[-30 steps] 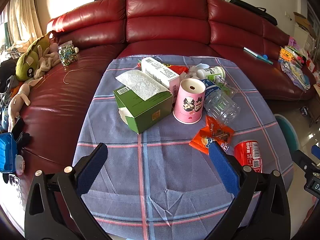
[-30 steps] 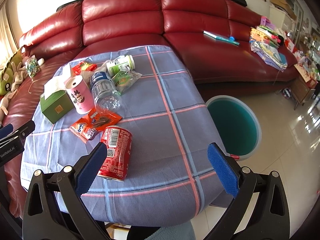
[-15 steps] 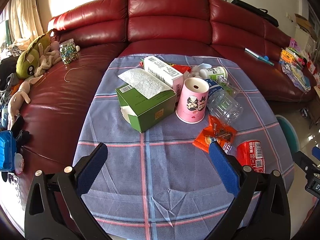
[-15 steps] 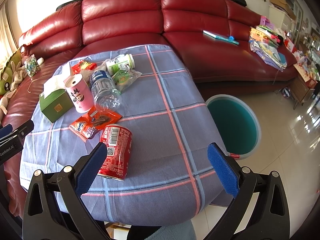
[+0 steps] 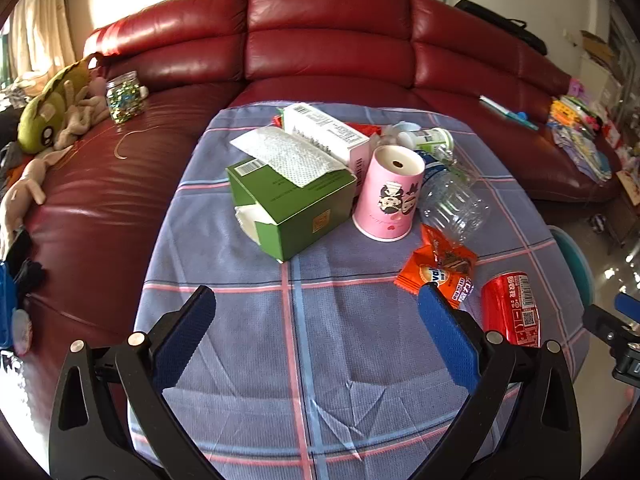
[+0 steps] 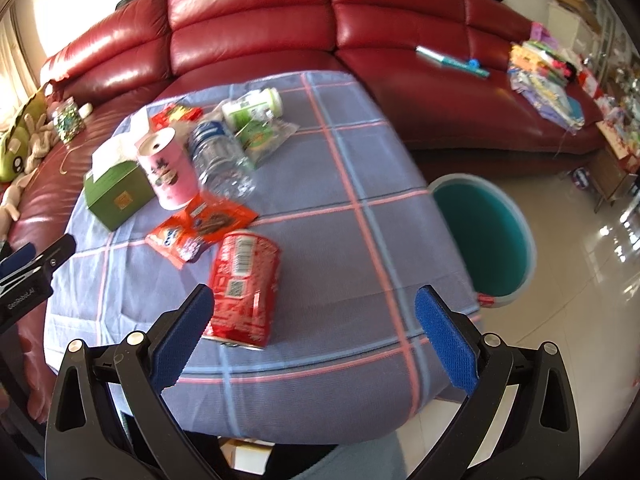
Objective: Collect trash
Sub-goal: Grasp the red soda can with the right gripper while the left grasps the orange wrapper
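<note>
A red soda can (image 6: 244, 284) lies on its side near the front of the checked tablecloth (image 6: 352, 160); it also shows in the left wrist view (image 5: 510, 308). Behind it lie orange snack wrappers (image 6: 200, 228), a clear plastic bottle (image 6: 220, 164), a pink paper cup (image 6: 168, 168), a green tissue box (image 6: 116, 196) and a small white-green bottle (image 6: 252, 108). A teal trash bin (image 6: 484, 236) stands on the floor right of the table. My right gripper (image 6: 312, 332) is open, with the can just past its left finger. My left gripper (image 5: 316, 336) is open and empty over the table's front.
A red leather sofa (image 5: 328, 40) wraps around the back and left of the table. Plush toys (image 5: 56, 112) and a glass jar (image 5: 124, 96) sit on its left seat. Books and papers (image 6: 548, 76) lie on its right end. A white box (image 5: 324, 136) leans behind the tissue box.
My right gripper has moved forward and left toward the red can, which now sits closer, beside the left finger. My left gripper has edged forward a little. Both stay open.
</note>
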The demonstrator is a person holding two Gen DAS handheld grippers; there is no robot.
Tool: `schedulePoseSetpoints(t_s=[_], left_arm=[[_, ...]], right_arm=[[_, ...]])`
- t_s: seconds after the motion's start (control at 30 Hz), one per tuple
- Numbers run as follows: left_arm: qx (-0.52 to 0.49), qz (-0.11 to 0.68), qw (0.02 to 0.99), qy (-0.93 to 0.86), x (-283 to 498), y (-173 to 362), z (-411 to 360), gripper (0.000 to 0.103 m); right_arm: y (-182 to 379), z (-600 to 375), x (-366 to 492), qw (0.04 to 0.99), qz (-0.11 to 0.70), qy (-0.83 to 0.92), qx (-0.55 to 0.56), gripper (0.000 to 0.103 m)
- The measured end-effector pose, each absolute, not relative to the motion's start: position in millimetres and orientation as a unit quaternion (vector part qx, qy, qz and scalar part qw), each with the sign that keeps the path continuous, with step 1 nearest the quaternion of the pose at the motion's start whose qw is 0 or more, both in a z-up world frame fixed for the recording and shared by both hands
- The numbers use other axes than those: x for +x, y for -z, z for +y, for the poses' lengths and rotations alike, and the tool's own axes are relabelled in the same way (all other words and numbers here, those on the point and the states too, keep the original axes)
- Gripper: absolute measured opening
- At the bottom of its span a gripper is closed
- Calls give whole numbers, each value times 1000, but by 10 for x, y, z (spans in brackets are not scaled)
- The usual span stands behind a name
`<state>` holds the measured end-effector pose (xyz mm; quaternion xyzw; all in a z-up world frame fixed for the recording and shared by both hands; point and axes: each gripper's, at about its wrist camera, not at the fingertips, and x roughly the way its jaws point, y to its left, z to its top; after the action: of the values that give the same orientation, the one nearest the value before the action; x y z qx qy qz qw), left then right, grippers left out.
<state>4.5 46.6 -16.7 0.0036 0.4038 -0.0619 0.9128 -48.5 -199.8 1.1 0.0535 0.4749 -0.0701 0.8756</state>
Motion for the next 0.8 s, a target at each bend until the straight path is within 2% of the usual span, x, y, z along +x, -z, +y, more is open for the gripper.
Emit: schedulePoseSetpoints(t_s=[0.2, 0.33, 0.5, 0.57, 0.6, 0.63, 0.8], left_arm=[[8, 376, 923, 79, 98, 261, 561, 97], [17, 406, 908, 101, 211, 336, 578, 97], [26, 444, 892, 84, 330, 460, 606, 97], [29, 452, 888, 78, 359, 491, 600, 97], [25, 455, 886, 88, 370, 495, 587, 97], [23, 456, 885, 96, 371, 491, 574, 97], [32, 448, 884, 128, 383, 406, 309, 97]], right_arm=[[214, -1820, -310, 857, 509, 36, 68, 99], [371, -1739, -133, 842, 534, 27, 74, 86], [564, -1693, 27, 826, 558, 19, 82, 77], [628, -1688, 78, 820, 566, 13, 87, 70], [659, -1680, 101, 817, 569, 7, 88, 60], [678, -1684, 116, 815, 572, 3, 91, 57], [604, -1796, 120, 822, 558, -6, 110, 56]])
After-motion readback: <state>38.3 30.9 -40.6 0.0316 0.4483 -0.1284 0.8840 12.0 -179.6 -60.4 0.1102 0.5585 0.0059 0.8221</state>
